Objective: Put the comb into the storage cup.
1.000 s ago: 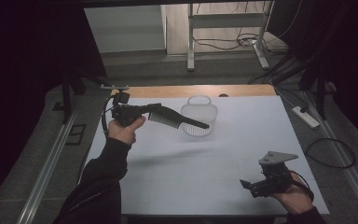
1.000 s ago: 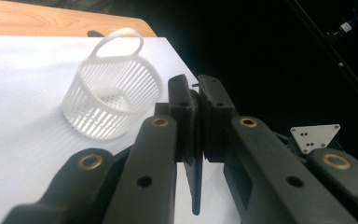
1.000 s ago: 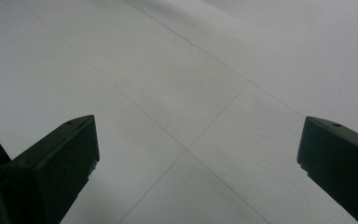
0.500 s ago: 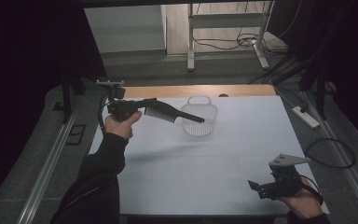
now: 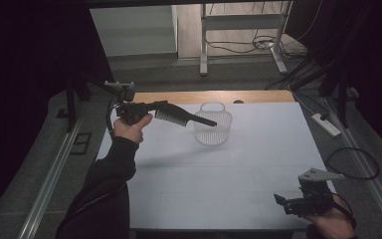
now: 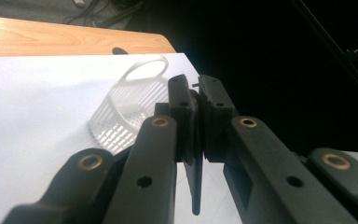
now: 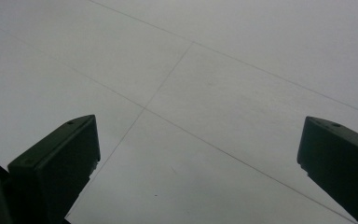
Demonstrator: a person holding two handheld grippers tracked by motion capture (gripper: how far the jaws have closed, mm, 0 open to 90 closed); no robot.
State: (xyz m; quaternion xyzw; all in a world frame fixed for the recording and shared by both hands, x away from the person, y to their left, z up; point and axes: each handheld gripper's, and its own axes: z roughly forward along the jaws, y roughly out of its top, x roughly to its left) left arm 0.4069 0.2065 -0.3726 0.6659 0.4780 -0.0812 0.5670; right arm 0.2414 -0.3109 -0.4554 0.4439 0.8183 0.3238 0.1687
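A black comb (image 5: 184, 117) with a long thin handle is clamped in my left gripper (image 5: 155, 108), held in the air at the table's back left. Its handle tip reaches over the rim of a white slotted basket (image 5: 213, 127). In the left gripper view the jaws are shut on the comb (image 6: 194, 186), seen edge-on, and the basket (image 6: 127, 112) lies tilted just beyond them. My right gripper (image 5: 281, 201) hovers low at the front right corner of the white table. Its jaws stand wide apart in the right gripper view (image 7: 198, 156), with bare table between them.
A wooden strip (image 5: 179, 96) runs along the table's back edge. A power strip (image 5: 325, 124) and a looped cable (image 5: 353, 163) lie on the floor to the right. A metal frame (image 5: 204, 45) stands behind the table.
My left gripper has lifted the comb slightly up and back toward the basket's rim. My right gripper has drifted a little toward the front right corner.
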